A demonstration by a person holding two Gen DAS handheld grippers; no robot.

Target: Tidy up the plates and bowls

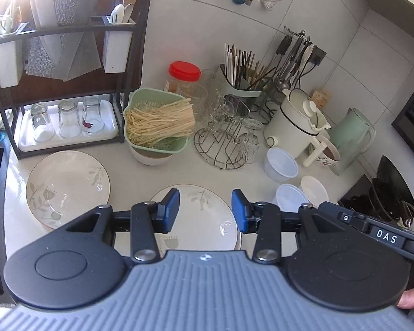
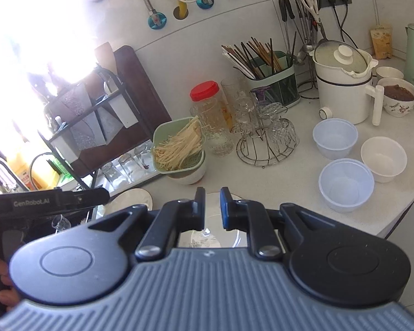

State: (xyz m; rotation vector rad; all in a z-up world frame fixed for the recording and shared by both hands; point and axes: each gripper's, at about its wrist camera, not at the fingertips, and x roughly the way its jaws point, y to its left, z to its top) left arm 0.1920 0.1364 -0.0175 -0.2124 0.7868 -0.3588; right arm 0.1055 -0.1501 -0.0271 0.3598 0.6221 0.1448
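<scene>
**Both grippers empty above the plates, next pick not yet made**

Left wrist view: my left gripper [image 1: 205,211] hangs at lower centre with its blue pads partly apart and nothing between them. Right under it lies a floral plate [image 1: 207,220]; a second floral plate [image 1: 67,186] sits at lower left, just in front of the black dish rack [image 1: 69,63]. Three small bowls [image 1: 280,164] cluster at right centre, near the white pot [image 1: 295,127]. A green colander of noodles [image 1: 157,122] stands behind the plates.

Right wrist view: my right gripper [image 2: 212,209] sits at lower centre, jaws nearly closed on nothing. Below it I see a glassy dish [image 2: 212,237], mostly hidden by the gripper body. Two pale blue bowls [image 2: 346,184] and a white bowl [image 2: 383,158] stand apart at right.

I judge this as the approach before a grasp: nothing is stacked yet. Next I'd need to lower the left jaws over the near plate's rim, and widen the right gripper before it can take any bowl wall.
</scene>
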